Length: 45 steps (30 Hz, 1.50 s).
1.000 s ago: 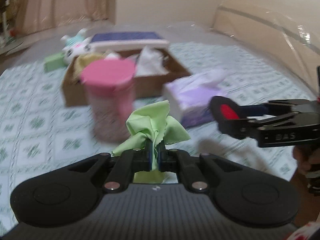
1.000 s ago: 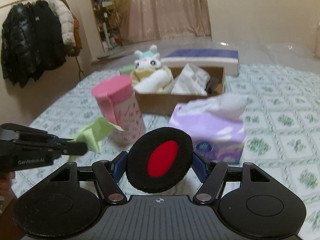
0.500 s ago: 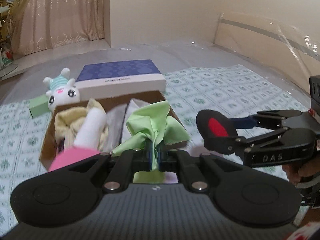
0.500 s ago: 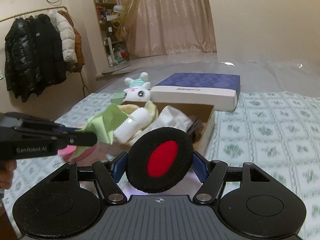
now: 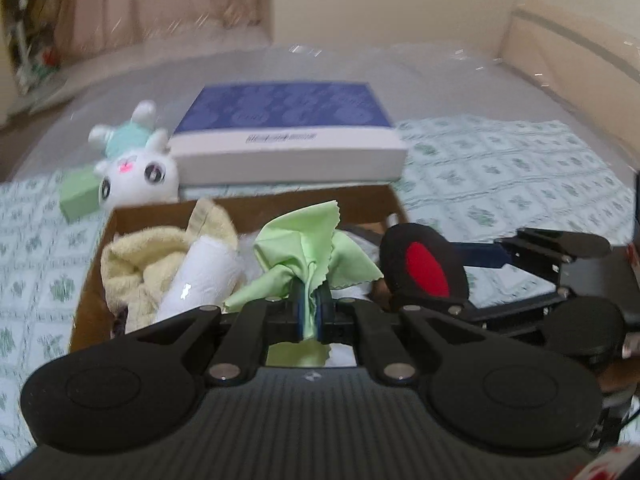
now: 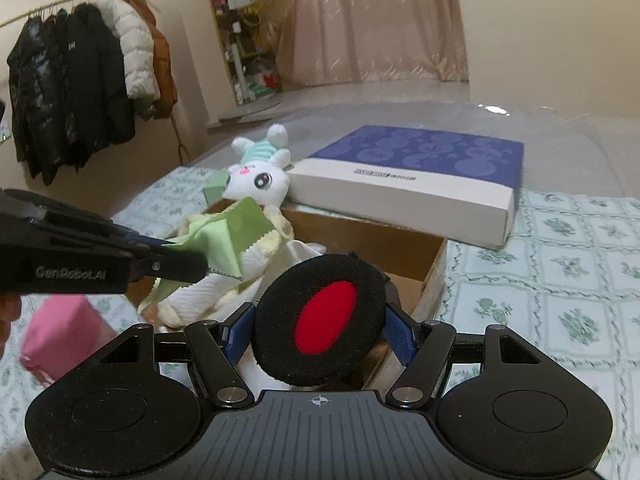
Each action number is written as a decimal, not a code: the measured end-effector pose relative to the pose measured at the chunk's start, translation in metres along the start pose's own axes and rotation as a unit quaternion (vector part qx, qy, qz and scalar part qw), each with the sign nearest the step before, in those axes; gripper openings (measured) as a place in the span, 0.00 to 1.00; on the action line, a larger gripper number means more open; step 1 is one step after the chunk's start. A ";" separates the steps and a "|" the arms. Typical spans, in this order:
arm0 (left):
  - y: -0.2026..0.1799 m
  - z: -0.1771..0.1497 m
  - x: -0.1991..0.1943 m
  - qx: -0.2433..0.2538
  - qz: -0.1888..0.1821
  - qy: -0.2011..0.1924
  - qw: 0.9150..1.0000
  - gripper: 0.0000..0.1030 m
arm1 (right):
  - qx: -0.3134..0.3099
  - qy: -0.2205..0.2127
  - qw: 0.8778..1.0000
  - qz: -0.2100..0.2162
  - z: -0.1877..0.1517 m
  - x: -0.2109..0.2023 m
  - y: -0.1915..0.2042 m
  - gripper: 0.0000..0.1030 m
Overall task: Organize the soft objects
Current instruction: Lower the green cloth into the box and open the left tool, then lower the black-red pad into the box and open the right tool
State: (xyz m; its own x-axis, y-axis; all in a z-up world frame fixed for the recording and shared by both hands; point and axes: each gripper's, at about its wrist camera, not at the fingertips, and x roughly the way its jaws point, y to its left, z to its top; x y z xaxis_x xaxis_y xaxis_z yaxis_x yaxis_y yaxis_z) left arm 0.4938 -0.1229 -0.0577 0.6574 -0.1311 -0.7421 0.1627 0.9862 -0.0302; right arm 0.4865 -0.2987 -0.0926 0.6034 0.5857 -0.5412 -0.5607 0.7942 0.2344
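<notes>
My left gripper is shut on a light green cloth and holds it over the open cardboard box; it also shows in the right wrist view with the cloth. My right gripper is shut on a round black foam pad with a red centre, held over the box's right side; the pad also shows in the left wrist view. In the box lie a yellow towel and a white roll.
A white bunny plush and a small green block lie behind the box. A blue and white flat box sits at the back. A pink container stands left of the box. Coats hang at the far left.
Both grippers moved forward and over the cardboard box with their loads. The pink container and the purple tissue pack dropped out of the left wrist view.
</notes>
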 end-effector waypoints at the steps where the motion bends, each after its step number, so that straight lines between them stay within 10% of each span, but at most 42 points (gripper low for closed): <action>1: 0.001 0.002 0.006 -0.009 0.002 0.006 1.000 0.04 | -0.004 0.004 1.000 0.000 0.001 0.005 -0.002 0.66; 9: 0.010 0.012 0.048 -0.054 0.043 0.037 0.997 0.07 | -0.039 0.015 0.999 0.001 0.005 0.038 -0.014 0.66; 13: 0.017 0.014 0.056 -0.084 0.043 0.042 0.995 0.34 | -0.047 0.021 0.999 -0.008 0.006 0.047 -0.018 0.75; 24: 0.028 0.012 0.028 -0.066 0.027 0.016 0.997 0.36 | -0.036 0.001 0.999 0.015 -0.001 0.026 -0.025 0.79; 31: 0.047 0.017 0.013 -0.050 0.028 -0.004 0.998 0.36 | -0.020 -0.016 1.000 0.002 0.004 0.021 -0.032 0.29; 45: 0.052 0.012 0.029 -0.024 0.016 0.011 1.000 0.36 | -0.048 0.030 0.998 -0.019 0.012 0.077 -0.029 0.15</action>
State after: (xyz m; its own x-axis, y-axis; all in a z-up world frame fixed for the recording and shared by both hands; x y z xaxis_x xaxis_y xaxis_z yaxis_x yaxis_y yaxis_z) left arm 0.5304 -0.0767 -0.0723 0.6449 -0.0972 -0.7581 0.1052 0.9937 -0.0380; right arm 0.5560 -0.2752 -0.1316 0.5921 0.5424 -0.5960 -0.5917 0.7947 0.1354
